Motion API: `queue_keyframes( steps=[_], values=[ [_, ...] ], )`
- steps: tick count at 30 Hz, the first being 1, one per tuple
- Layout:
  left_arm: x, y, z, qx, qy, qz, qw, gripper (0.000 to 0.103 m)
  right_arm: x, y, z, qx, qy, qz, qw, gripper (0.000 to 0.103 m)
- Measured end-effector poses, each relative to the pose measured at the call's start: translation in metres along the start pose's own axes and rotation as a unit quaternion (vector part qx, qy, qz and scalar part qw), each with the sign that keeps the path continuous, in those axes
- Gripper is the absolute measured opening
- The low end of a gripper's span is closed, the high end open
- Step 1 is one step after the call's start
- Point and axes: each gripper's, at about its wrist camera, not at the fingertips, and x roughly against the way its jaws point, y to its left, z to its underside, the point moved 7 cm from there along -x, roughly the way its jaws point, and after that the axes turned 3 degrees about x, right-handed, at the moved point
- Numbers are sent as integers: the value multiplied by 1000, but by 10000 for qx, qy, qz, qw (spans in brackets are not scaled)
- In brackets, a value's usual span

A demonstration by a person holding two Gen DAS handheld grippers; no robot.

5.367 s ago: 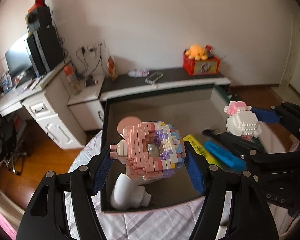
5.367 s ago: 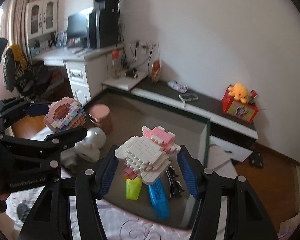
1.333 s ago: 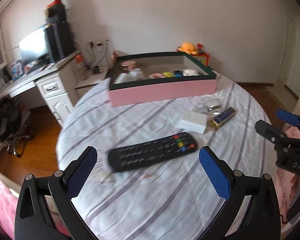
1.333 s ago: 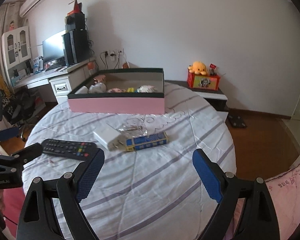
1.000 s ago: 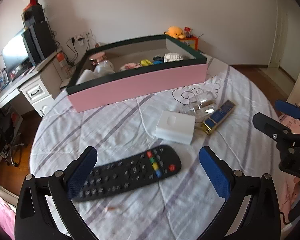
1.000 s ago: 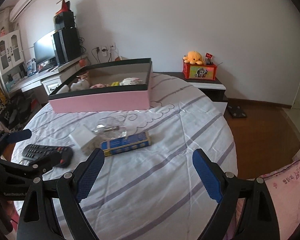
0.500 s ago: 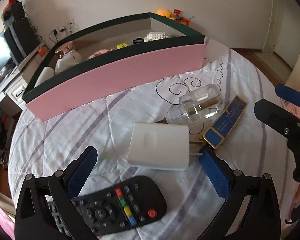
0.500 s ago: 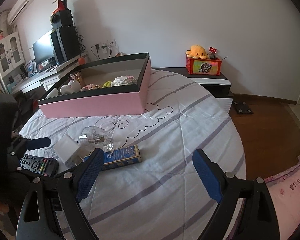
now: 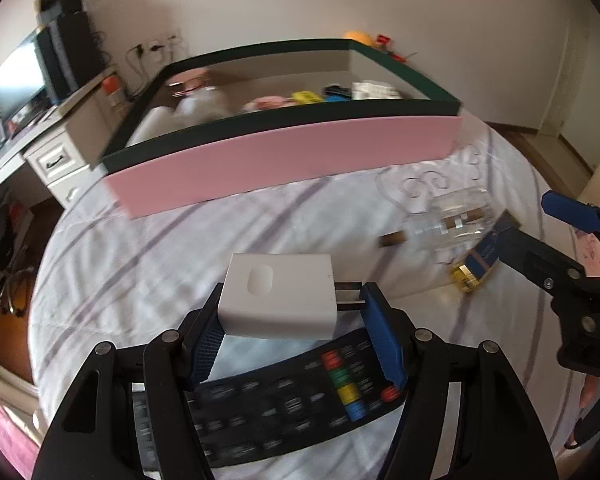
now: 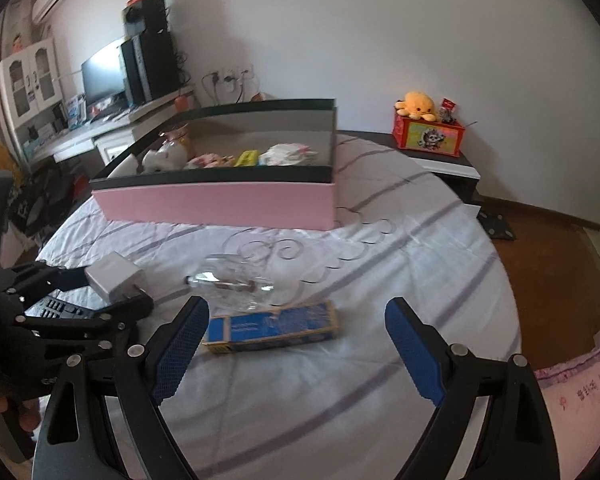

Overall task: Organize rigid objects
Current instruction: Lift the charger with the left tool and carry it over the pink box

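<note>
A white plug-in charger (image 9: 278,298) sits between the blue pads of my left gripper (image 9: 292,304), whose jaws are closing on it; one pad meets its body, the other its metal prongs. The black remote (image 9: 292,404) lies on the bed just under it. In the right wrist view the left gripper (image 10: 104,292) and charger (image 10: 114,276) show at the left. My right gripper (image 10: 296,308) stands open above a blue and gold box (image 10: 272,326), touching nothing. A clear glass bottle (image 10: 236,284) lies beside that box. The pink storage box (image 10: 220,200) holds several toys.
The round bed has a white striped cover (image 10: 380,260), with wooden floor beyond its right edge. A red box with an orange plush (image 10: 430,136) stands on a low shelf behind. A desk with a monitor (image 10: 104,68) is at the back left. A pink pillow (image 10: 580,392) lies at the near right.
My left gripper has moved forward over the remote and its jaws have narrowed around the white charger. The right gripper has come closer to the blue box, jaws still wide.
</note>
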Motion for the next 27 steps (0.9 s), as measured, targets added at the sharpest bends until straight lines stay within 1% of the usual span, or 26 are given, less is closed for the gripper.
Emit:
queue_keyframes(
  steps=[7, 11, 16, 17, 19, 20, 24, 27],
  values=[
    [5, 35, 6, 287, -33, -90, 9995, 67, -23, 30, -7, 397, 278, -27, 9988, 91],
    [2, 44, 9, 354, -33, -65, 9993, 67, -37, 33, -4, 435, 493, 9, 9978, 91],
    [0, 47, 10, 367, -56, 4, 9993, 67, -43, 29, -3, 347, 563, 9, 9978, 91],
    [0, 48, 10, 366, -62, 15, 9993, 67, -43, 29, -3, 338, 578, 1, 9978, 90],
    [1, 48, 10, 384, -80, 36, 9992, 67, -43, 28, -3, 340, 575, -11, 9978, 77],
    [1, 48, 10, 383, -91, 48, 9992, 67, -43, 28, -2, 331, 578, -58, 9978, 61],
    [4, 49, 10, 448, -134, 64, 9989, 67, -43, 30, -2, 384, 581, -37, 9976, 60],
    [8, 51, 9, 484, -206, 82, 9986, 67, -40, 31, -5, 353, 483, -98, 9982, 60]
  ],
)
